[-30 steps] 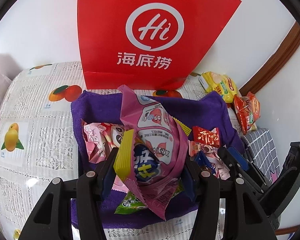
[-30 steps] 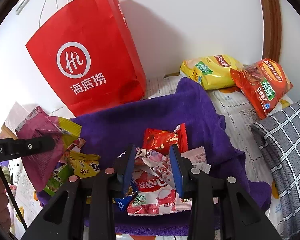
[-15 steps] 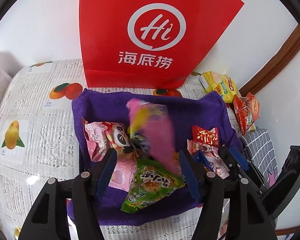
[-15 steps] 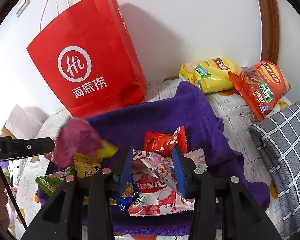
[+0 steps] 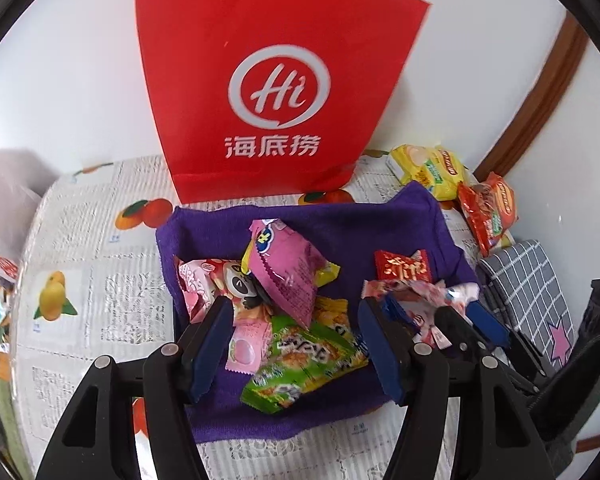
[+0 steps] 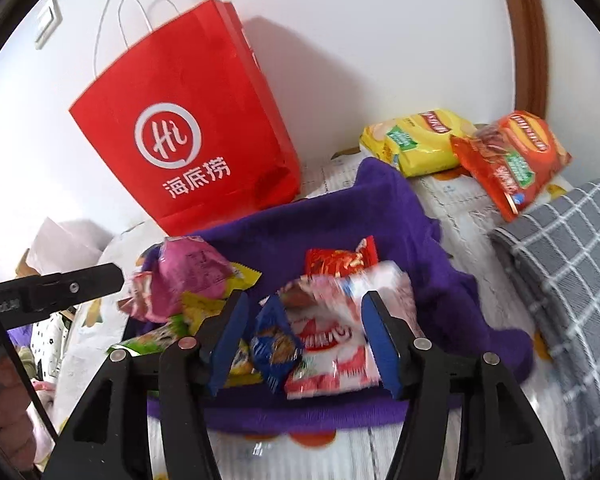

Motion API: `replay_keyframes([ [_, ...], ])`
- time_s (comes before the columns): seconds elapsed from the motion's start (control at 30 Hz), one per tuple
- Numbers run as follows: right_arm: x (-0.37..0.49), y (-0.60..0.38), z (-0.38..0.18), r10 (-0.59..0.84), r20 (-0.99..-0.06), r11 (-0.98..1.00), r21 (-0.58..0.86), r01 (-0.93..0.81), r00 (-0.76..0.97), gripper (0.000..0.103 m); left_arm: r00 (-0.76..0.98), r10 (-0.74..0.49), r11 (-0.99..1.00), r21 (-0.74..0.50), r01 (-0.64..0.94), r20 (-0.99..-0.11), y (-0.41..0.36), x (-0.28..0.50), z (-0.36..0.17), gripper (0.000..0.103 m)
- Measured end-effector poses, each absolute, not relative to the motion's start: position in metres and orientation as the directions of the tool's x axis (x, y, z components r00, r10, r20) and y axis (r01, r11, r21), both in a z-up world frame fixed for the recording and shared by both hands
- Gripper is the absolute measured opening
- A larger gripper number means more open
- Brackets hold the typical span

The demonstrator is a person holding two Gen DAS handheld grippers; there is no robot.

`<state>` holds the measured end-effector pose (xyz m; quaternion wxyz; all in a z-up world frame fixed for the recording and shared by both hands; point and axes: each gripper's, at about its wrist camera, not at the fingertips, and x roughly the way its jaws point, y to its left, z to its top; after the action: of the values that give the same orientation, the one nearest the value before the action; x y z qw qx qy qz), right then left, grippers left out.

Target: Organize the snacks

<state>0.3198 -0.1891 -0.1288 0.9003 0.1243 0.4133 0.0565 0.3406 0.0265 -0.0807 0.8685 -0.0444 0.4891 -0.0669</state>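
Observation:
A purple towel (image 5: 352, 232) on the table holds several snack packets. A pink packet (image 5: 288, 268) lies on a pile with a green packet (image 5: 300, 360) and a pink-white cartoon packet (image 5: 208, 280). My left gripper (image 5: 296, 344) is open and empty above the green packet. My right gripper (image 6: 304, 336) is open around a blurred red-white packet (image 6: 340, 332) and a blue packet (image 6: 276, 344); whether they rest on the towel (image 6: 364, 224) I cannot tell. A small red packet (image 6: 340, 260) lies behind them.
A red paper bag (image 5: 276, 92) stands against the wall behind the towel. A yellow chip bag (image 6: 416, 140) and an orange chip bag (image 6: 512, 156) lie at the back right. A grey checked cloth (image 6: 572, 264) lies right.
My left gripper opened and let the pink packet fall onto the pile on the towel. My right gripper opened from its grip on the red-white packet, which is blurred now.

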Motion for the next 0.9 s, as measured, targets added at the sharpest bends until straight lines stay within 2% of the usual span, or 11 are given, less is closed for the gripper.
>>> replay_keyframes([
  [0.07,0.306,-0.189,-0.115,0.189,-0.735,0.968,0.250,0.002,0.652,0.064,0.538,-0.163,0.987,-0.137,0.089,-0.827,0.023,0.330,-0.069,0.066],
  [0.13,0.289,-0.191,-0.099,0.178,-0.730,0.972,0.236,-0.001,0.660,0.081,0.569,-0.158,0.987,-0.125,0.096,-0.807,0.018,0.319,-0.059,0.074],
  [0.27,0.247,-0.197,-0.065,0.137,-0.708,0.980,0.201,0.012,0.693,0.091,0.591,-0.137,0.989,-0.081,0.121,-0.795,0.001,0.288,-0.052,0.076],
  [0.53,0.175,-0.207,-0.045,0.044,-0.755,0.988,0.132,0.086,0.655,0.092,0.626,-0.175,0.983,-0.104,0.148,-0.760,-0.005,0.201,-0.030,0.076],
  [0.6,0.154,-0.208,-0.041,0.025,-0.754,0.989,0.113,0.092,0.657,0.097,0.648,-0.172,0.984,-0.097,0.150,-0.742,-0.003,0.174,-0.019,0.077],
  [0.67,0.131,-0.207,-0.033,-0.005,-0.749,0.992,0.080,0.098,0.662,0.098,0.665,-0.162,0.986,-0.086,0.146,-0.729,-0.003,0.155,-0.011,0.084],
  [0.9,0.062,-0.201,-0.001,-0.068,-0.701,0.994,0.009,0.105,0.710,0.103,0.722,-0.139,0.988,-0.050,0.143,-0.678,-0.007,0.079,0.007,0.098],
])
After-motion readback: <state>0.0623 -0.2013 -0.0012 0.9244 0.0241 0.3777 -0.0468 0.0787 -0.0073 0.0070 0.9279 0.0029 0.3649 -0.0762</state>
